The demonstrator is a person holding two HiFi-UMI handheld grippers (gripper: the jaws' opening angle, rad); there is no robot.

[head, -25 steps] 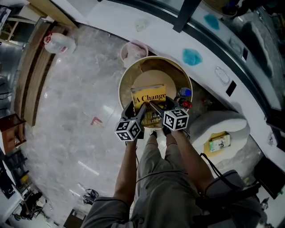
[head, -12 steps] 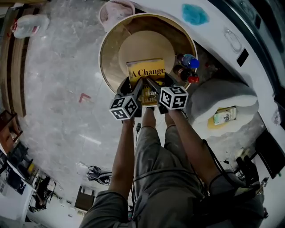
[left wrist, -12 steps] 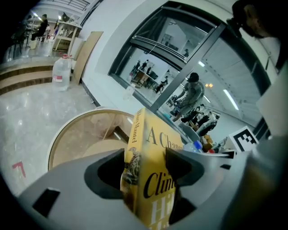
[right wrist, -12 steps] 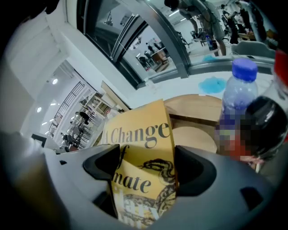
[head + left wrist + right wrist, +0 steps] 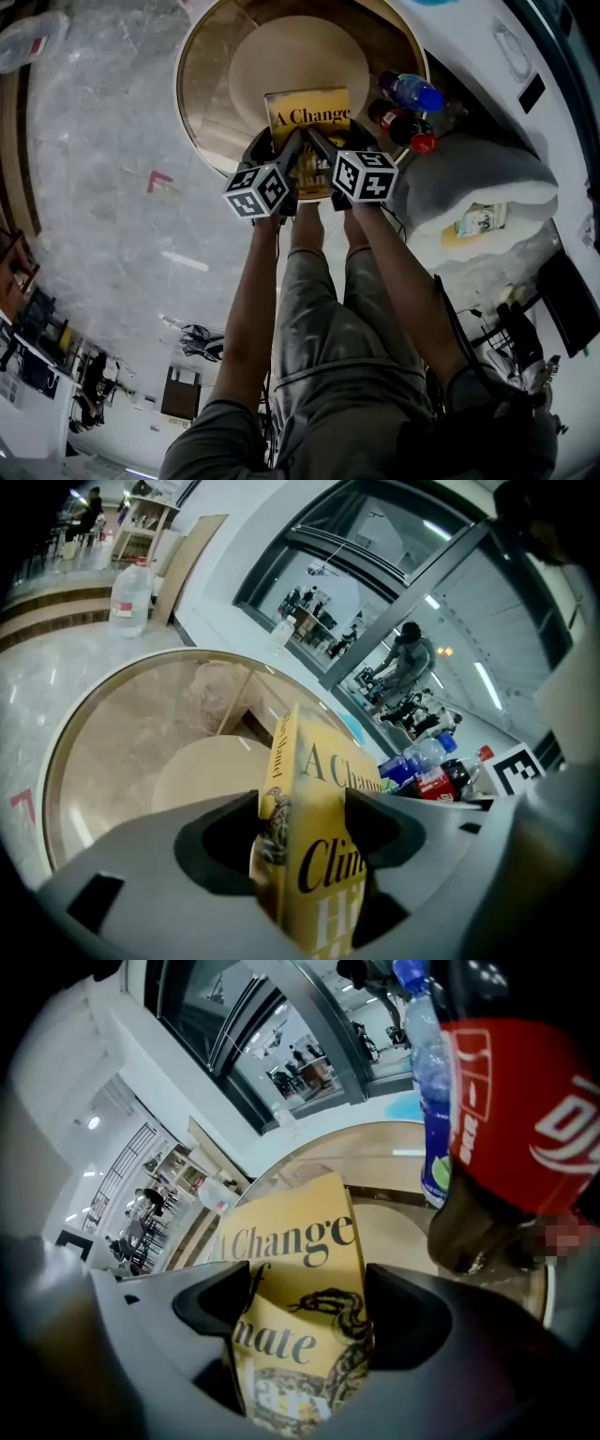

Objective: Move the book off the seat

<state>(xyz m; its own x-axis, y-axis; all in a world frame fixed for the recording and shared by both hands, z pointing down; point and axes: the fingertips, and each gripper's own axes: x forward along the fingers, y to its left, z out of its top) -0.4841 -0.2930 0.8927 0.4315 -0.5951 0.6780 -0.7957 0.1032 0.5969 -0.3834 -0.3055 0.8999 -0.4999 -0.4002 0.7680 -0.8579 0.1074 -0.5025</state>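
At the round seat [image 5: 291, 66], my left gripper [image 5: 284, 155] and right gripper [image 5: 323, 155] both pinch the yellow book [image 5: 307, 111]; I should lift level, avoiding the bottles [image 5: 405, 112].

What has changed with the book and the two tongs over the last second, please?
The book, clamped by the left tongs and right tongs, has come back from farther in over the seat to its near edge, toward the person. Both grips held; the bottles beside the seat stayed put.
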